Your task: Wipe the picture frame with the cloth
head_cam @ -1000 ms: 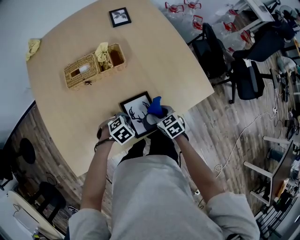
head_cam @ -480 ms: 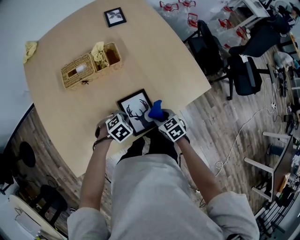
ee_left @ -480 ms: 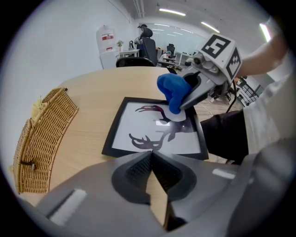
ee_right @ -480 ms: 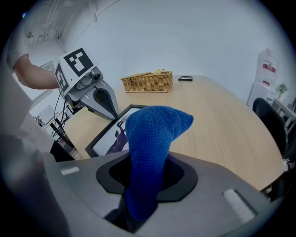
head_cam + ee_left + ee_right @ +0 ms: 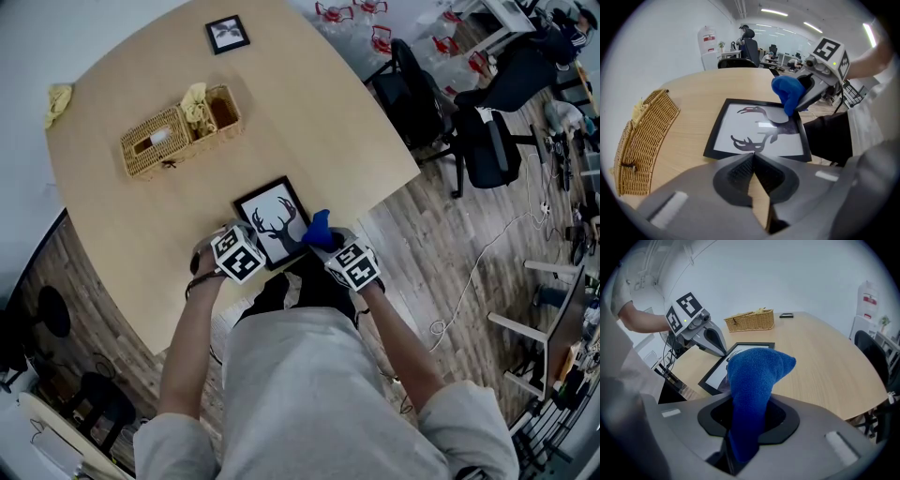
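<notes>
So the frame (image 5: 272, 221) is lying flat on the table (image 5: 328, 122) right at my edge, and its longer sides look like they run away from me. My right gripper (image 5: 747, 420) is clamped tight on the blue cloth (image 5: 752, 380), which sticks out past the tips as a floppy wad. That wad sits over the frame's right edge, near the corner closest to me. The unwiped glass is to the left and ahead of it, so the next stroke looks like a sweep leftward. I honestly can't tell if the cloth is actually pressing on the glass or is a hair above it. My left gripper (image 5: 752, 157) is closed with nothing in it, parked just at the near-left corner.
</notes>
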A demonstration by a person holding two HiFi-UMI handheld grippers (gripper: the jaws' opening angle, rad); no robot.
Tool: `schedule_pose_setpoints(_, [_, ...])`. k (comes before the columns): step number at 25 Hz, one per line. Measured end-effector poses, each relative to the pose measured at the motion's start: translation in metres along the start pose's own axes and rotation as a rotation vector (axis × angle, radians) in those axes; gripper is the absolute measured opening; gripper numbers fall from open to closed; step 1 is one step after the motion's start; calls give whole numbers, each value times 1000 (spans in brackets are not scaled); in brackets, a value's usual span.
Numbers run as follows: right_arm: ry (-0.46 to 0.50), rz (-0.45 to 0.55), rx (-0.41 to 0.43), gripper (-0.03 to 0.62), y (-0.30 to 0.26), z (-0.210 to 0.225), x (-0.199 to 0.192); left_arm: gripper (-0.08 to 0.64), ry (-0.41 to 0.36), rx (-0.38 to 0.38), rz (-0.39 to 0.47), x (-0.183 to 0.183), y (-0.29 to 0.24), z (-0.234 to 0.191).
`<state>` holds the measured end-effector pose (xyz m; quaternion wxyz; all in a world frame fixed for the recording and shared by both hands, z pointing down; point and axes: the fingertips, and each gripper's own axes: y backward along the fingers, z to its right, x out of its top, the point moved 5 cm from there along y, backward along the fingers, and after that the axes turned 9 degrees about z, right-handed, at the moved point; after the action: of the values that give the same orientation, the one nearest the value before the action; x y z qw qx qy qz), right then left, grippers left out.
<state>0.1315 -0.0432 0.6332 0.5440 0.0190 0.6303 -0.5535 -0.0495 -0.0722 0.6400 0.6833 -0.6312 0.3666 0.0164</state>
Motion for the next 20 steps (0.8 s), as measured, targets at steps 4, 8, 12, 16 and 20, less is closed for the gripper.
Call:
schedule_pose_setpoints(4, [59, -6, 34, 110, 8, -15, 0, 54, 4, 7, 3, 0, 2, 0])
schedule_pose_setpoints(8, [116, -45, 83, 110, 13, -26, -9, 52, 9, 10, 14, 2, 2, 3])
schedule_pose_setpoints(12, [101, -86, 93, 109, 1, -27, -9, 52, 12, 2, 26, 1, 0, -1])
schedule_pose_setpoints(16, [120, -150, 136, 110, 0, -29, -5, 52, 18, -10, 16, -1, 1, 0])
schedule_pose_setpoints(20, [156, -166, 160, 130, -3, -32, -2, 54, 21, -16, 18, 1, 2, 0])
